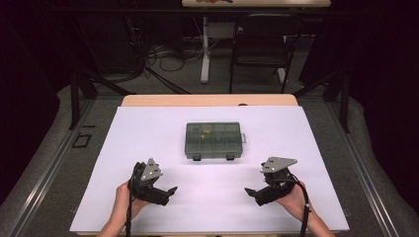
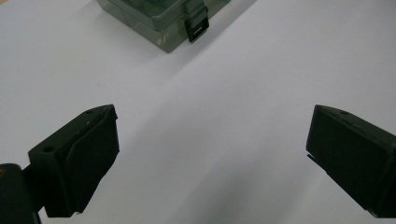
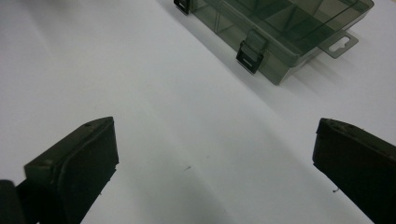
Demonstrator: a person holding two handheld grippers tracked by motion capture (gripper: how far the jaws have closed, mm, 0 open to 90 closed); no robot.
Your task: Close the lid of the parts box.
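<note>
Smoky clear plastic makes up the box (image 1: 214, 140), which lies shut and flat on the white worktop (image 1: 148, 128), ahead of both tools and between them. The left tool (image 1: 168, 192) is held low over the worktop with its jaws wide apart and nothing between them; in the left gripper view the box (image 2: 159, 18) sits ahead and a little left of the jaws, well apart from them, one black latch (image 2: 196, 27) facing the tool. The right tool (image 1: 253, 193) is likewise spread wide and empty; in the right gripper view the box (image 3: 289, 28) lies ahead and to the right of the jaws, with a latch (image 3: 251, 51) on its near wall and a hang tab (image 3: 339, 43) at its end. Small yellow bits (image 1: 205, 132) show inside one compartment, too small to tell what they are. Each tool is held in a hand (image 1: 123, 197) near the worktop's near edge.
</note>
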